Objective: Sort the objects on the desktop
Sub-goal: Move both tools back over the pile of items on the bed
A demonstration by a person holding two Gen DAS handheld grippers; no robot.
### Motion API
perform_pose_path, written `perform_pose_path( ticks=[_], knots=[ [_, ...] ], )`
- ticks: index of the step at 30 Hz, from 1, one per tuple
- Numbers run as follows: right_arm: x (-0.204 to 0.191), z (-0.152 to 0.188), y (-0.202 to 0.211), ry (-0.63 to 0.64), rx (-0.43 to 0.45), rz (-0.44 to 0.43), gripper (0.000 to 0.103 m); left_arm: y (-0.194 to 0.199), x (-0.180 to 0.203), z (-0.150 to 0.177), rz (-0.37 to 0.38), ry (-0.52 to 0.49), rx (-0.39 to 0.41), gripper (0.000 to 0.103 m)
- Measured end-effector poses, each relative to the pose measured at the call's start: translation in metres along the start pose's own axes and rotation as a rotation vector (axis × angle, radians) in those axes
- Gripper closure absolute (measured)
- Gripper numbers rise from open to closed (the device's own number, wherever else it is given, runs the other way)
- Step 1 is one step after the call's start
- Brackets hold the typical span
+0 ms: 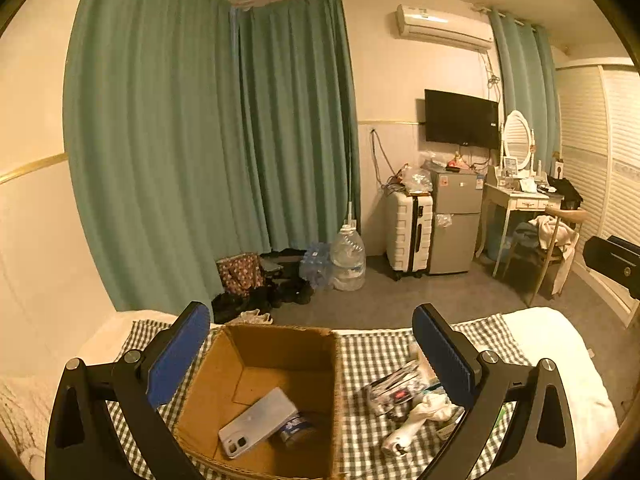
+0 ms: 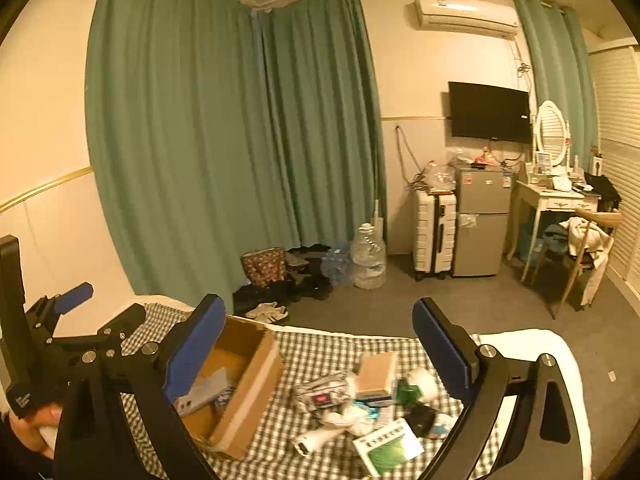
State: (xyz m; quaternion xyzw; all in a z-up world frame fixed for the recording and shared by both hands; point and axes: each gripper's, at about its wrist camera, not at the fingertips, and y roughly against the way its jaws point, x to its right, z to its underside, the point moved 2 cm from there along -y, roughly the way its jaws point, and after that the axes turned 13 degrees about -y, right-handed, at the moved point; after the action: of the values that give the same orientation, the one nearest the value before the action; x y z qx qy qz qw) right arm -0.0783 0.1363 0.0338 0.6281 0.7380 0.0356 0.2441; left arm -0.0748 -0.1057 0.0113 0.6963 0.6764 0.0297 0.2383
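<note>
Checked cloth (image 1: 372, 356) covers the bed before green curtains (image 1: 208, 140).

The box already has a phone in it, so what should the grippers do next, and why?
Probably lower the right gripper onto the loose pile, perhaps the small tan box. Both sets of jaws stand open with nothing between them. The cardboard box holds only the phone and a small can, while the pile still lies on the checked cloth beside it.
</note>
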Motion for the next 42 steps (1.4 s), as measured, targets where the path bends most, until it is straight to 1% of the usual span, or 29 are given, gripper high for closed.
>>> perform_pose_path(
  ticks=[8, 12, 15, 18, 20, 23, 29, 31, 32, 35, 40, 42],
  knots=[
    [0.048, -0.009, 0.031, -0.016, 0.024, 0.042, 0.0, 0.009, 0.039, -0.015, 0.032, -0.02, 0.044, 0.0],
    [0.064, -0.014, 0.038, -0.021, 0.031, 0.052, 0.0, 0.011, 0.053, -0.025, 0.047, -0.032, 0.074, 0.0],
    [0.074, -0.014, 0.038, -0.016, 0.03, 0.056, 0.0, 0.005, 0.062, -0.024, 0.065, -0.037, 0.076, 0.0],
    [0.085, -0.008, 0.029, -0.023, 0.012, 0.066, 0.0, -0.01, 0.073, -0.016, 0.081, -0.048, 0.041, 0.0],
    [0.092, -0.001, 0.02, -0.033, -0.028, 0.061, 0.0, -0.02, 0.081, -0.01, 0.086, -0.057, 0.017, 0.0],
    [0.104, 0.014, 0.0, -0.042, -0.097, 0.079, 0.0, -0.037, 0.09, 0.005, 0.094, -0.065, -0.025, 0.0],
    [0.122, 0.052, -0.039, -0.025, -0.186, 0.097, 0.0, -0.076, 0.11, 0.037, 0.119, -0.08, -0.118, 0.0],
    [0.128, 0.066, -0.056, -0.013, -0.231, 0.095, 0.0, -0.088, 0.117, 0.047, 0.128, -0.083, -0.141, 0.0],
    [0.133, 0.074, -0.066, -0.002, -0.266, 0.104, 0.0, -0.096, 0.122, 0.053, 0.134, -0.084, -0.155, 0.0],
    [0.142, 0.092, -0.087, 0.003, -0.321, 0.14, 0.0, -0.113, 0.131, 0.071, 0.156, -0.091, -0.191, 0.0],
    [0.158, 0.118, -0.11, -0.012, -0.357, 0.125, 0.0, -0.135, 0.144, 0.1, 0.19, -0.121, -0.249, 0.0],
    [0.161, 0.128, -0.122, -0.014, -0.398, 0.107, 0.0, -0.144, 0.149, 0.113, 0.204, -0.137, -0.271, 0.0]
  ],
)
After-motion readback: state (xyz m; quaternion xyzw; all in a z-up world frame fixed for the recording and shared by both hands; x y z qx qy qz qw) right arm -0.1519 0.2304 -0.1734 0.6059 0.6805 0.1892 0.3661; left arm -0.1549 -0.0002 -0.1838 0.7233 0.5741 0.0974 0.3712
